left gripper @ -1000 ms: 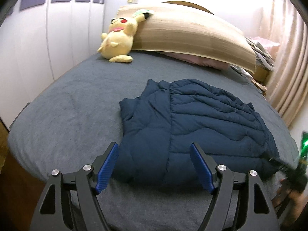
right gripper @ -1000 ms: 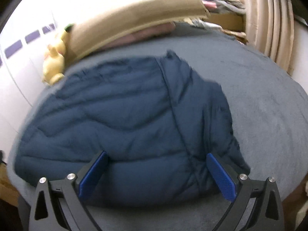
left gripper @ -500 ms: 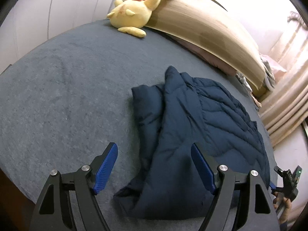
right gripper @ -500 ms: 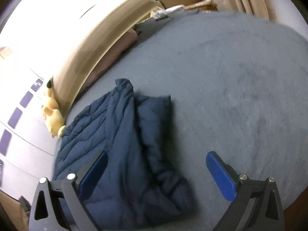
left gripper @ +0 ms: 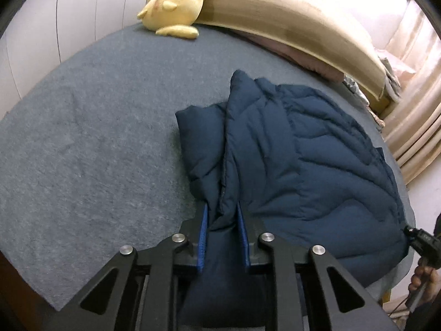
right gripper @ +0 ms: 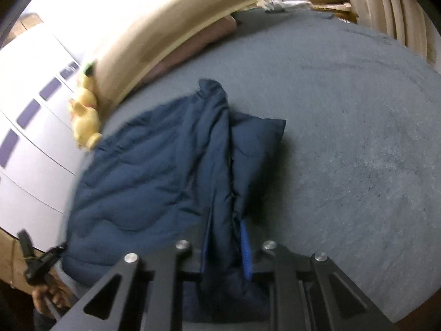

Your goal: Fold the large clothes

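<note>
In the left wrist view, a yellow plush toy (left gripper: 176, 5) lies at 11 o'clock on the grey bed (left gripper: 82, 138). The navy puffer jacket (left gripper: 297, 151) lies from the centre toward 4 o'clock. The left gripper (left gripper: 222, 234) (blue pads) is closed on its near edge. The right gripper (right gripper: 224, 244) also pinches a near jacket fold at 6 o'clock.

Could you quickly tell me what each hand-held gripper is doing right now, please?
Left hand-held gripper: closed on the near edge of the navy puffer jacket.
Right hand-held gripper: closed on the same jacket's near edge.
</note>
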